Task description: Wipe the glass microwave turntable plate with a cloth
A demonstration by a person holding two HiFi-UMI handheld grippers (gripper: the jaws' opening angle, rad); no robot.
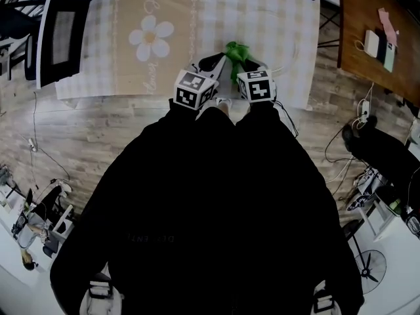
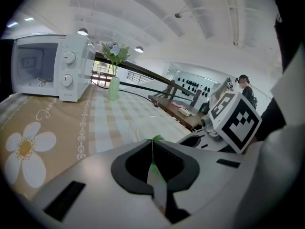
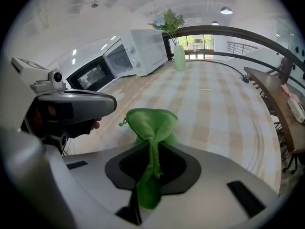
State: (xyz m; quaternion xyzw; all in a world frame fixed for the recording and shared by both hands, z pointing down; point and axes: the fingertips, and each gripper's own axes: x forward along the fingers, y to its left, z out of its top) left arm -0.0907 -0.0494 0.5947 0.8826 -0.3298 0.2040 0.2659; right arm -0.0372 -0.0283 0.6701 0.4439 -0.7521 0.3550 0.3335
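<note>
Clamped a bunched bright-green cloth (image 3: 151, 125) in the right tongs (image 3: 153, 149), shut tight on its twisted neck, puffed end raised ahead, tail hanging back. Held the left tongs (image 2: 152, 144) pinched to a thin slit, with a sliver of green at the tip; could not tell whether gripped there. Showed the round clear glass turntable plate (image 2: 147, 127) lying flat, faintly outlined, on the checked-cloth surface (image 1: 275, 18) just ahead of both tongs. Also showed, well apart at the far end, a white microwave oven (image 2: 47, 66) with door open, near a pale green vase (image 2: 113, 87) of flowers.
</note>
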